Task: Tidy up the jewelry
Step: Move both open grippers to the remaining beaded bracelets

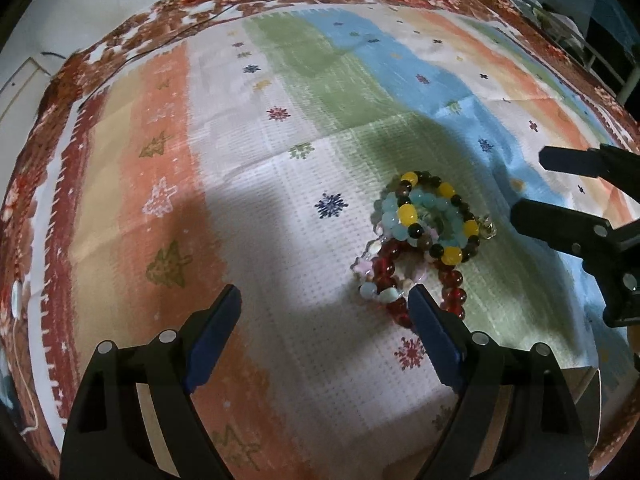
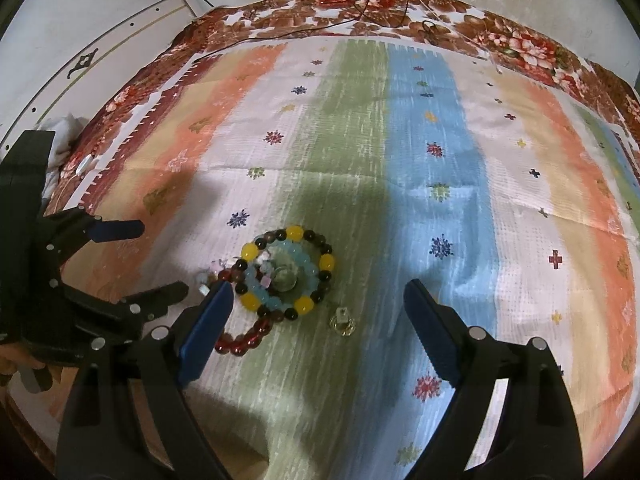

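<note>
A pile of bead bracelets (image 1: 428, 220) lies on the striped cloth: a yellow-and-dark bead bracelet (image 2: 288, 272) on top, a pale blue one (image 2: 276, 280) inside it, a dark red one (image 2: 244, 340) and a pastel one (image 1: 372, 276) beneath. A small clear ring (image 2: 343, 324) lies just right of the pile. My left gripper (image 1: 324, 300) is open and empty, its right finger at the pile's near edge. My right gripper (image 2: 316, 296) is open and empty, hovering over the pile's near side. Each gripper shows in the other's view: the left (image 2: 140, 256) and the right (image 1: 532, 184).
The striped cloth (image 2: 432, 184) with snowflake prints covers a floral bedspread (image 2: 360, 8). Thin cables (image 2: 384, 4) run across the far edge. A white wall and a panel (image 2: 104, 60) stand behind.
</note>
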Motion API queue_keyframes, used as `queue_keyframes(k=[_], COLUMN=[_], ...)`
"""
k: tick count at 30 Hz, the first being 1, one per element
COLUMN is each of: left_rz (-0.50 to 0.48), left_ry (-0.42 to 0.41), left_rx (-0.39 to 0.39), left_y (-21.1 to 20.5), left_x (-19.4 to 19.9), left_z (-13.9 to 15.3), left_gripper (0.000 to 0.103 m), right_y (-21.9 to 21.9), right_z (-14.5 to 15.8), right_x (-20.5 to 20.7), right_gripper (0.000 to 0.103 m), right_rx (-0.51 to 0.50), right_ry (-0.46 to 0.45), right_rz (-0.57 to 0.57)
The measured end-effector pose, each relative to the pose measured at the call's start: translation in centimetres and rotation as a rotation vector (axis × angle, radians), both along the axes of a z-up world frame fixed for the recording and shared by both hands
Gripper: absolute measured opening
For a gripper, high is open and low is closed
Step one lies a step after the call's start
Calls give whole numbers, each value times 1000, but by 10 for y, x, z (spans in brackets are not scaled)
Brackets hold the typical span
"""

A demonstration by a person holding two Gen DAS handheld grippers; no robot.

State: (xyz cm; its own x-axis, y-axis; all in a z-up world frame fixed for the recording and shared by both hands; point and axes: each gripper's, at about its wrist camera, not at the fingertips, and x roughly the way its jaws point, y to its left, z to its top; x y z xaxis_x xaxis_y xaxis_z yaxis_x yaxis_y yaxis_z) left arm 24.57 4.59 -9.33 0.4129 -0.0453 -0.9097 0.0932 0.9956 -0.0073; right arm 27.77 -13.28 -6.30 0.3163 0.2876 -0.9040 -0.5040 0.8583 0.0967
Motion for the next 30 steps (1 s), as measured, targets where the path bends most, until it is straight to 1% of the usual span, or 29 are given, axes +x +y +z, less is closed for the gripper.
queue_keyframes(k=[8,13,15,19,20,21,22,23,24,28,29,30], left_rz=[-16,-35,-43,-53,-54,-55,-59,-62,-68,-102,-108,-114], left_ry=[26,46,58,80,81,84,87,89,90,87,87,87], left_rx=[1,-2,-2,-11,-15,-18,-23,-27,-27,-24,-26,-28], left_y=[-2,-6,-7,-8,-8,-8,-9,-9,-11,-18,-20,-21], left_x=[10,10,10,9,10,11,13,14,14,12,12,12], left_z=[-10,-16,-19,-25,-26,-27,-28,-29,-29,-28,-28,-28], left_gripper=[84,84,83,80,79,78,77,75,74,59,55,53], right_y=[6,8,9,14,16,17,18,19,20,21,20,20], right_z=[-14,-27,-33,-42,-44,-47,-50,-54,-57,-60,-60,-61], right_x=[15,20,22,21,20,20,20,19,19,17,17,17], right_gripper=[85,77,72,67,65,60,57,50,47,47,45,36], right_rx=[-12,-24,-31,-42,-48,-55,-61,-68,-74,-84,-80,-79], right_ry=[22,44,56,73,75,80,85,94,98,93,95,99], right_rz=[-5,-5,-4,14,21,27,30,36,41,53,52,55])
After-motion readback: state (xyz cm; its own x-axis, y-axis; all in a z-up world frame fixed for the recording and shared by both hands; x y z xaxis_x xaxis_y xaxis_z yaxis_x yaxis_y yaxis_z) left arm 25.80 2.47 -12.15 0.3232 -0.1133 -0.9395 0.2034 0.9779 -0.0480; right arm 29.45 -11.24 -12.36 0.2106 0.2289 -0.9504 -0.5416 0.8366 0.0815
